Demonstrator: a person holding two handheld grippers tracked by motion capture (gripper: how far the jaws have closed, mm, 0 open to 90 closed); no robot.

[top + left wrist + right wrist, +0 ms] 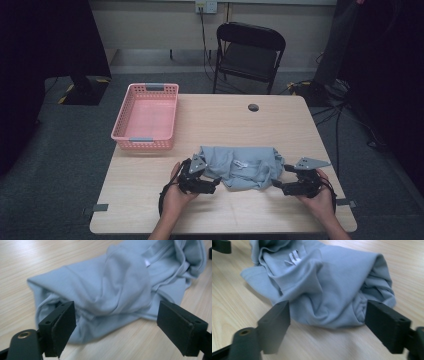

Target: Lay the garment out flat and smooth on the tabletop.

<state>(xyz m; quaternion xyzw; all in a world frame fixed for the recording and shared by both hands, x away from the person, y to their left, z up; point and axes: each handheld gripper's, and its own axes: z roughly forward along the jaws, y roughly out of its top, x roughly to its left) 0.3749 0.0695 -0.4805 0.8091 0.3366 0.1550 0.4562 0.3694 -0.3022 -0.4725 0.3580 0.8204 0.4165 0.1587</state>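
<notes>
here both grippers' fingers stand spread, empty, flanking the crumpled grey garment (239, 166) on the table (210, 125).

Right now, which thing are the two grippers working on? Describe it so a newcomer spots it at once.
On the wooden table, look at the near edge, between the two hands. There lies a crumpled pale blue garment with a small white label, soft and bunched, unlike the rigid pink basket at the far left.

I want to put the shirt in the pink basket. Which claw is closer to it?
The left claw. It sits at the blue shirt's left end, the side where the pink basket stands; the right claw is farther away.
</notes>
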